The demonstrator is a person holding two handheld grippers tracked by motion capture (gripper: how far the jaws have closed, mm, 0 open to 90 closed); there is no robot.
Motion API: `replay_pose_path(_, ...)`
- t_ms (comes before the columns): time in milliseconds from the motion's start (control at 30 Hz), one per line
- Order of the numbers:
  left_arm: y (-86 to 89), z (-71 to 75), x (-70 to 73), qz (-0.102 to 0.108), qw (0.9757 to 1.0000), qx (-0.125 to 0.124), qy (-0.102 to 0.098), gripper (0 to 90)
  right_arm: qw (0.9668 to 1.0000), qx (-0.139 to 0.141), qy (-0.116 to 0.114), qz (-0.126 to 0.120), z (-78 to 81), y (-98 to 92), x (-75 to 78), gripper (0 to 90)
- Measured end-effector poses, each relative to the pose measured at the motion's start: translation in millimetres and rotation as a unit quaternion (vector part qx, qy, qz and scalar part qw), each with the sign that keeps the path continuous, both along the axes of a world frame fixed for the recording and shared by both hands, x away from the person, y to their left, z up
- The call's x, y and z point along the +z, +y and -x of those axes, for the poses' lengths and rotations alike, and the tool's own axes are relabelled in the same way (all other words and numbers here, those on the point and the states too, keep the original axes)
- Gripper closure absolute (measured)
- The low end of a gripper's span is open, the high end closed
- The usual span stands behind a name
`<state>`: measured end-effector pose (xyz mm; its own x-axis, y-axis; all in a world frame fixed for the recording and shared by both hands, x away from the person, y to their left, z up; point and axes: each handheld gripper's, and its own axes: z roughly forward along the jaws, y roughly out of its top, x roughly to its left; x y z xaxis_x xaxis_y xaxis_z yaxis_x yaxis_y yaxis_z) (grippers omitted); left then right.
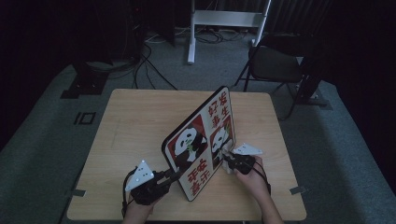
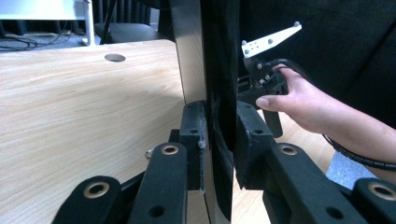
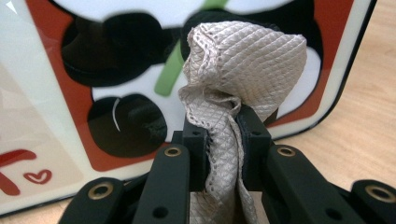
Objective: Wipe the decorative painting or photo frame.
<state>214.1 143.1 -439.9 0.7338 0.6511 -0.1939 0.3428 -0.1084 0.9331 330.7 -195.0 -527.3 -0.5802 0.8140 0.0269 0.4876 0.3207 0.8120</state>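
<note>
- High view: a panda-printed board (image 1: 200, 142) stands on edge on the wooden table (image 1: 135, 121), tilted, its long axis running from the near left corner away toward the far right. The left tongs (image 1: 173, 176) clamp its near lower edge and prop it up. The right tongs (image 1: 227, 160) sit on the printed side, right of the board and touching its lower face, so the right hand (image 1: 252, 175) is the one nearer the picture. Dark room beyond: grey carpet, cables, a folding chair (image 1: 275, 63), a white stand (image 1: 224, 21).
- Left gripper view: the tongs' jaws are closed on the board (image 2: 217, 70), seen edge-on, one pad on each face. The right hand (image 2: 303, 105) with its gripper shows beyond, on the far side of the board.
- Right gripper view: the tongs are shut on a bunched beige quilted cloth (image 3: 243, 70), whose wad lies against the glossy panda print (image 3: 116, 93) straight ahead, near the board's lower corner. A wipe would likely run along that face.
</note>
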Motion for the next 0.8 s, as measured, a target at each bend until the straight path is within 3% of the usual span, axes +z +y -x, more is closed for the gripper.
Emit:
replay_pose_path(533, -0.2, -0.1, 0.0, -0.001, 1.0000, -0.001, 0.000, 76.2, 0.9996, -0.009, 0.026, 0.002, 0.8, -3.9, -19.9, 77.1)
replay_pose_path(667, 0.5, -1.1, -0.2, 0.001, 1.0000, 0.002, 0.001, 76.4, 0.9995, -0.011, 0.028, 0.002, 1.5, -4.1, -15.5, 77.4)
replay_pose_path(800, 0.7, -1.4, -0.1, 0.001, 1.0000, 0.003, 0.001, 76.6, 0.9998, -0.014, 0.011, -0.013, 2.4, -6.8, -0.8, 77.4)
